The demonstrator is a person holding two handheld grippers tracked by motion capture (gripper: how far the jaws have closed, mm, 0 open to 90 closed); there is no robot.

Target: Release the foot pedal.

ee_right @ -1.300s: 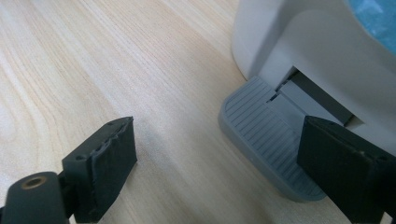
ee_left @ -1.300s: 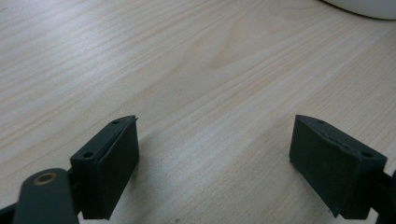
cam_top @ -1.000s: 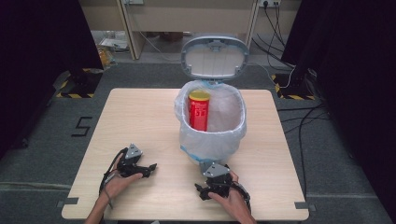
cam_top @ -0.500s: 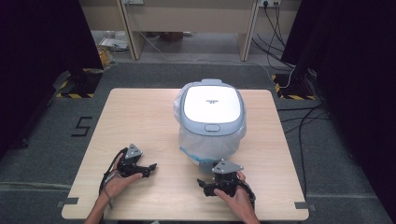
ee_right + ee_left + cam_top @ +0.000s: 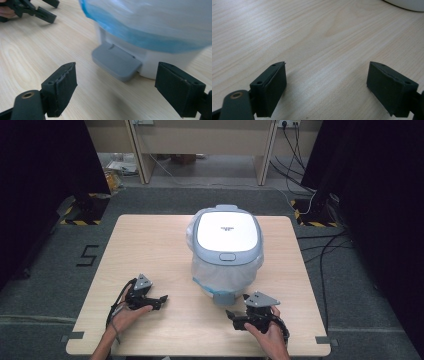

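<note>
Since a second ago the lid (image 5: pixel 227 236) of the bin (image 5: pixel 225 270) has dropped shut; it stood open then, with a red can showing inside, and now the white top with its grey rim covers the opening. Both hands have kept to much the same spots at the near edge.

Largest is the worktop (image 5: pixel 150 245), a pale wood board with the bin standing at its middle, a little toward the person's right. The bin is white, lined with a clear bag (image 5: pixel 150 27) that has a blue edge and hangs out over its sides. At its foot, on the side facing the person, a grey pedal (image 5: pixel 116 61) sticks out and lies low over the wood.

The right tongs (image 5: pixel 234 316) rest on the worktop just in front of the bin, held in the right hand (image 5: pixel 267 335). Their jaws stand wide apart with nothing between them, and in the right gripper view they point at the pedal, which lies close ahead but apart from them.

The left tongs (image 5: pixel 159 301) lie on the worktop well to the left of the bin, held in the left hand (image 5: pixel 125 315). Their jaws are also spread wide, with bare wood between them, and in the left gripper view the bin's white edge (image 5: pixel 404 3) peeps in at the top right corner.
</note>
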